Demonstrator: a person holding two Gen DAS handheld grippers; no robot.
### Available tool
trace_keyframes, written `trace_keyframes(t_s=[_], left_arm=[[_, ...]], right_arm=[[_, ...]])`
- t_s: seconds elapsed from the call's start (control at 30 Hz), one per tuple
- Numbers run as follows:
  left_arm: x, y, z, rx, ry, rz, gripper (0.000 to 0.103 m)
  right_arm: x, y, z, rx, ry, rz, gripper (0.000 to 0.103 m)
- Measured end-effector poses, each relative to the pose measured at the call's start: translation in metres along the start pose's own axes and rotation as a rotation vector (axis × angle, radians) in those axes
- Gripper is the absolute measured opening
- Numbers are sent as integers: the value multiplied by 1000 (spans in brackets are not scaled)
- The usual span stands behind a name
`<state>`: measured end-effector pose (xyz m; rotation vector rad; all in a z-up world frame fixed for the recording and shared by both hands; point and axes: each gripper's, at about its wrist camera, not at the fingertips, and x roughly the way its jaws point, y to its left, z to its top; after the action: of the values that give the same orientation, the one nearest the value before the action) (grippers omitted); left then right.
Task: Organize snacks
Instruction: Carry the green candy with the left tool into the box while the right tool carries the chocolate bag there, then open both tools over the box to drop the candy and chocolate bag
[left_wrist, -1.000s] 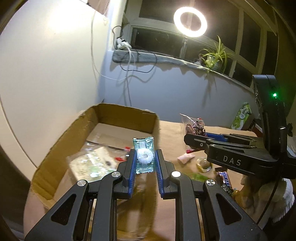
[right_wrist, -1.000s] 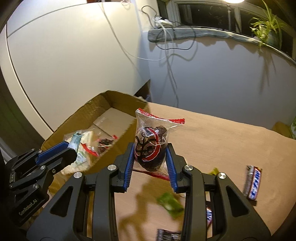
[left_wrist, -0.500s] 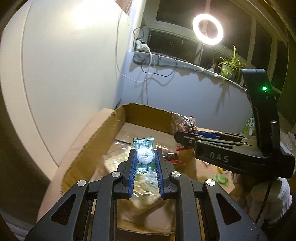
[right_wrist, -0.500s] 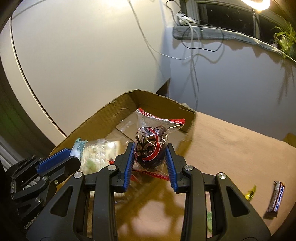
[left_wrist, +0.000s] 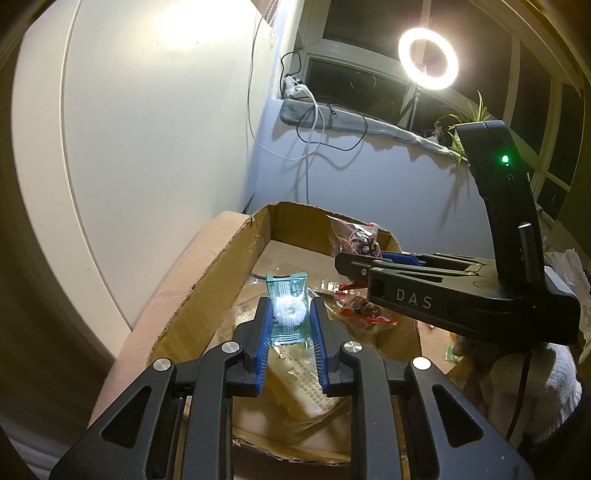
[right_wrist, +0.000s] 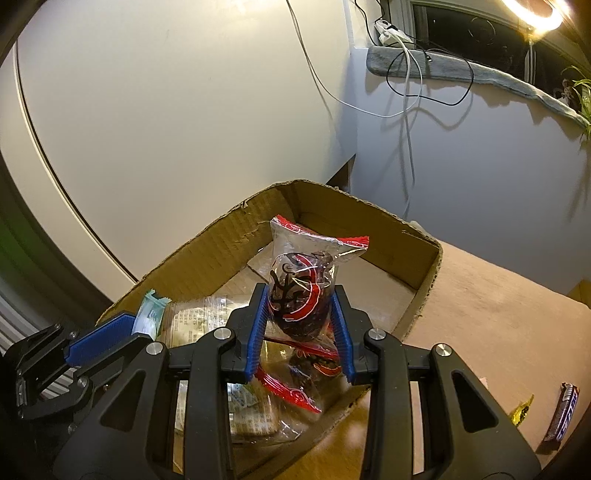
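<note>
Both grippers tilted downward over the open cardboard box (right_wrist: 369, 221). Left gripper (left_wrist: 289, 321) jaws clamped on a small teal packet (left_wrist: 287, 295), held above the box's near end. Right gripper (right_wrist: 298, 314) jaws clamped on a clear red-edged snack bag (right_wrist: 299, 273), held upright over the box interior. More packets lie inside below.

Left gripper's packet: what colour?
Pale teal-green packet, white at its middle; clearest in left wrist view.
</note>
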<state>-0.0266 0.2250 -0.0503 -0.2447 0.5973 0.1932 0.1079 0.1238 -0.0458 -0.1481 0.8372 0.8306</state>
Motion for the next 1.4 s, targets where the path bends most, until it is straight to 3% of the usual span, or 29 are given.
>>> trace_keyframes(t_s=[0.13,0.2,0.27,0.97,1.4], left_arm=[[0,0,0,0,-2,7,21],[0,1,1,-3,-4,9,21],[0,2,0,-5,-5,11,21],[-9,-24,6,24,-26,-29,21],[-7,-71,4,85,-7,-100,21]], right_arm=[[1,1,0,-6,0,-5,39],[-1,2,0,-7,-9,-12,52],[-3,2,1,-7,-19,-16,58],[-42,-20,-6,0,-51,-51,62],[-91,-85,-34,80,-62,-126,63]])
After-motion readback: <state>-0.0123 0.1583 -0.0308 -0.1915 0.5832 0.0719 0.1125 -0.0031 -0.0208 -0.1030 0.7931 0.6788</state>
